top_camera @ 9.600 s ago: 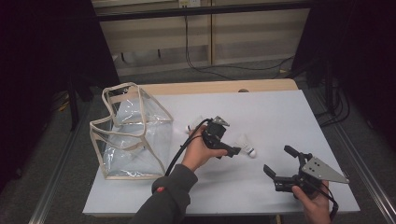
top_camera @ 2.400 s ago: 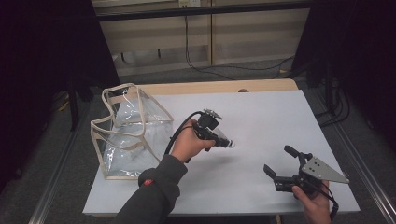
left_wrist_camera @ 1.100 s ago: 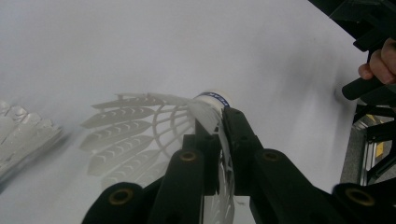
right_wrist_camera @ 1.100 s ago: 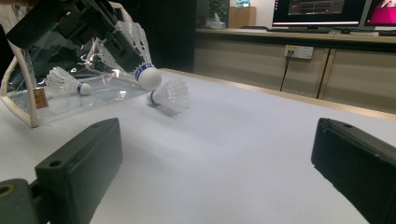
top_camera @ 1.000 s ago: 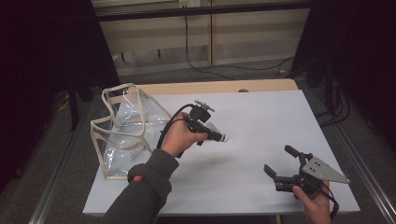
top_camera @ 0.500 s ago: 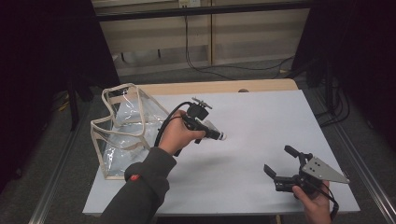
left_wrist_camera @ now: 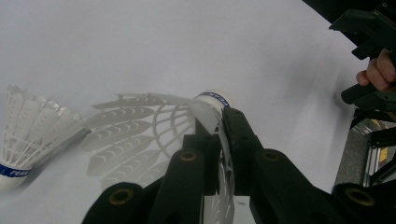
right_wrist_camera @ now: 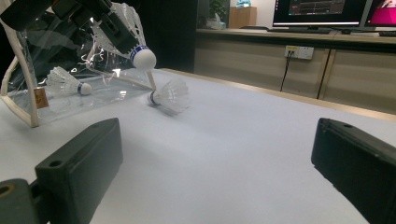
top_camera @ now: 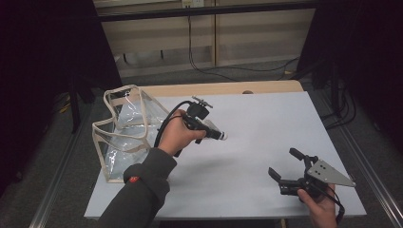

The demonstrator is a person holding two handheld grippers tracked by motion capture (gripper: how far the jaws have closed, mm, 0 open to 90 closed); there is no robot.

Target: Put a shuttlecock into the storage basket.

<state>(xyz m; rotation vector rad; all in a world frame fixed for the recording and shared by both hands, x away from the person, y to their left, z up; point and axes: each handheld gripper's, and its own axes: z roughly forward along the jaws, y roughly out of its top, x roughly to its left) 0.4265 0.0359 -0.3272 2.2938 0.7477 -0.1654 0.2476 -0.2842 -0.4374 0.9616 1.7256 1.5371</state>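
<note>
My left gripper (top_camera: 212, 134) hangs above the white table (top_camera: 266, 123), just right of the clear plastic bag (top_camera: 124, 124). It is shut on the feathers of a white shuttlecock (left_wrist_camera: 211, 100), whose cork points away from the hand (top_camera: 178, 135). In the right gripper view this shuttlecock (right_wrist_camera: 138, 52) hangs in the air before the bag (right_wrist_camera: 28, 88). A second shuttlecock (right_wrist_camera: 170, 96) lies on the table below it, also seen as a shuttlecock (left_wrist_camera: 21, 135) at the left of the left gripper view. A third shuttlecock (right_wrist_camera: 65, 82) lies inside the bag. My right gripper (top_camera: 284, 163) rests open near the front right edge.
The bag stands at the table's left edge with its mouth towards the middle. A wooden strip (top_camera: 223, 88) runs along the table's far edge. Cables (top_camera: 223, 66) trail on the floor behind. Bare table stretches between the two grippers.
Since the earliest frame my left gripper has lifted the shuttlecock and carried it left towards the bag. Over the last second it shifted only slightly. The right gripper has kept still.
</note>
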